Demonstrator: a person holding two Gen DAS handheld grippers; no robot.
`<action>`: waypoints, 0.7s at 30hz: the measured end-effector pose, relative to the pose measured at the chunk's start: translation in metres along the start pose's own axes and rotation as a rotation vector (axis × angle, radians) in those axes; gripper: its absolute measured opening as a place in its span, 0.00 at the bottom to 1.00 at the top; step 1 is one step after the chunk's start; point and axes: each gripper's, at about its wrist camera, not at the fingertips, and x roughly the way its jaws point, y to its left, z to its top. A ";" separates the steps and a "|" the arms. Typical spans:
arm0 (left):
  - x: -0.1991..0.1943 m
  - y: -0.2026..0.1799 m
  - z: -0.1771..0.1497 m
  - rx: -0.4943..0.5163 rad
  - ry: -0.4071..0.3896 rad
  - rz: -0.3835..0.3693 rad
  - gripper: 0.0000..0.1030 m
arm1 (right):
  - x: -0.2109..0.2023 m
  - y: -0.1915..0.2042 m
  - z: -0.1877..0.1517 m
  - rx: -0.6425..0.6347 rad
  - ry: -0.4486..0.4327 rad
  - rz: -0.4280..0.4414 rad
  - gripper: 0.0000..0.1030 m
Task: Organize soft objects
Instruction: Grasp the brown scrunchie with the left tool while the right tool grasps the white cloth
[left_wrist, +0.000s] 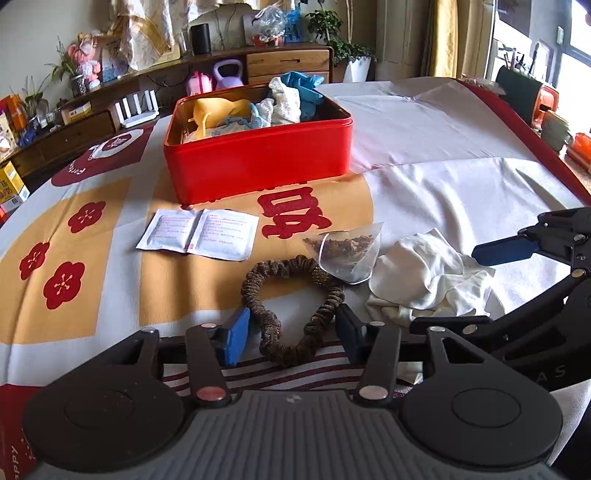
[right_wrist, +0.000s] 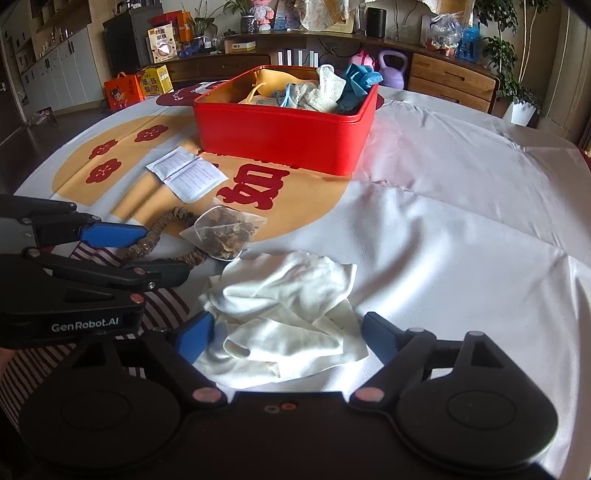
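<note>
A brown scrunchie (left_wrist: 295, 306) lies on the tablecloth between the open fingers of my left gripper (left_wrist: 291, 338); it also shows in the right wrist view (right_wrist: 162, 236). A crumpled white cloth (right_wrist: 291, 321) lies between the open fingers of my right gripper (right_wrist: 288, 339); the left wrist view shows this cloth (left_wrist: 428, 277) too. A clear tea bag (left_wrist: 347, 254) of dried bits rests between scrunchie and cloth. A red tin box (left_wrist: 258, 158) farther back holds blue, white and yellow soft items.
Two joined white sachets (left_wrist: 199, 234) lie in front of the red box. The table carries a white, orange and red cloth (left_wrist: 461, 173). A wooden sideboard (left_wrist: 288, 61) with plants and clutter stands behind the table.
</note>
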 end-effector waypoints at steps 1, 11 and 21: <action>0.000 0.000 0.000 0.002 -0.001 -0.008 0.39 | -0.001 0.002 0.000 -0.007 -0.003 -0.003 0.78; -0.004 -0.002 -0.002 -0.006 0.008 -0.025 0.24 | -0.008 0.018 0.002 -0.068 -0.025 0.002 0.32; -0.013 0.003 -0.002 -0.071 0.014 -0.027 0.17 | -0.022 0.005 0.000 0.027 -0.044 0.037 0.16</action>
